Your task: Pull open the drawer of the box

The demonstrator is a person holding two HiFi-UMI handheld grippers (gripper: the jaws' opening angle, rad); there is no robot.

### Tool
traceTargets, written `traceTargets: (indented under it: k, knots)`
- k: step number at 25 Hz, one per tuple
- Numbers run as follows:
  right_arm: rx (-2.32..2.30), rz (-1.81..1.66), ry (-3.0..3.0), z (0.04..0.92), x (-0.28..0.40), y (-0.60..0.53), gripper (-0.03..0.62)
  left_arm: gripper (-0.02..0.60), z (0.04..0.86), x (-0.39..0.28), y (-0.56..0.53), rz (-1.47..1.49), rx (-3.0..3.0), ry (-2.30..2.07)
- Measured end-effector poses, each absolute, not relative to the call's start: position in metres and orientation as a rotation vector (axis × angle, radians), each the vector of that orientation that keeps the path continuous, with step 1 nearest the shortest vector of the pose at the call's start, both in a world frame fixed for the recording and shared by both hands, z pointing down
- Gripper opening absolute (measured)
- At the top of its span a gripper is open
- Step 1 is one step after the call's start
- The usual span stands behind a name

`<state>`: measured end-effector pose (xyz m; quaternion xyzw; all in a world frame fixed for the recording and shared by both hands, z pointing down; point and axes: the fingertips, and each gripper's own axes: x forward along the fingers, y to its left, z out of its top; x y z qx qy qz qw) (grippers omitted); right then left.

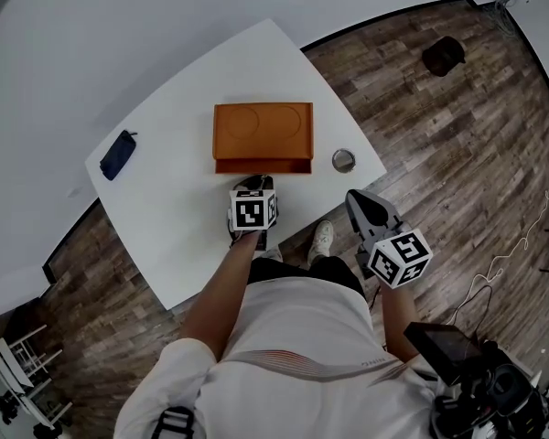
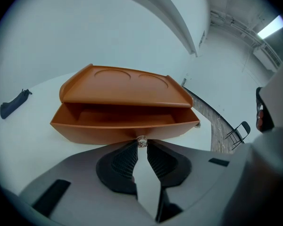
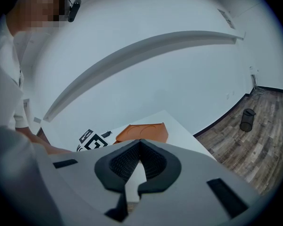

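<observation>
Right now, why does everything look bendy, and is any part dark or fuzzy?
Head view: the wide lens bows the square white table and wood-plank floor. Left gripper view: the orange plastic box looks sharp but curved, its open drawer shadowed inside; the near left tongs, pinching its small knob, look huge. Right gripper view: soft even light, black round border.

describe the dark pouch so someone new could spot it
On the white table, look left of the orange box, near the table's edge. The pouch lies there alone: slim, soft and dark blue, unlike the small round metal item right of the box.
</observation>
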<state>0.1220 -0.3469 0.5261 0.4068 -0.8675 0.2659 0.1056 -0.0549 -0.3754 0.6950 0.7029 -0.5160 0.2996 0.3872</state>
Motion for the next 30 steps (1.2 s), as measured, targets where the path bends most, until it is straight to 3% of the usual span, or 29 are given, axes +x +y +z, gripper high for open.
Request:
traceTargets:
  k: [30]
  knots:
    - [1.059, 0.765, -2.593, 0.527, 0.096, -0.33, -0.002, 0.075, 0.7, -0.047, -0.317, 0.726, 1.728, -1.335]
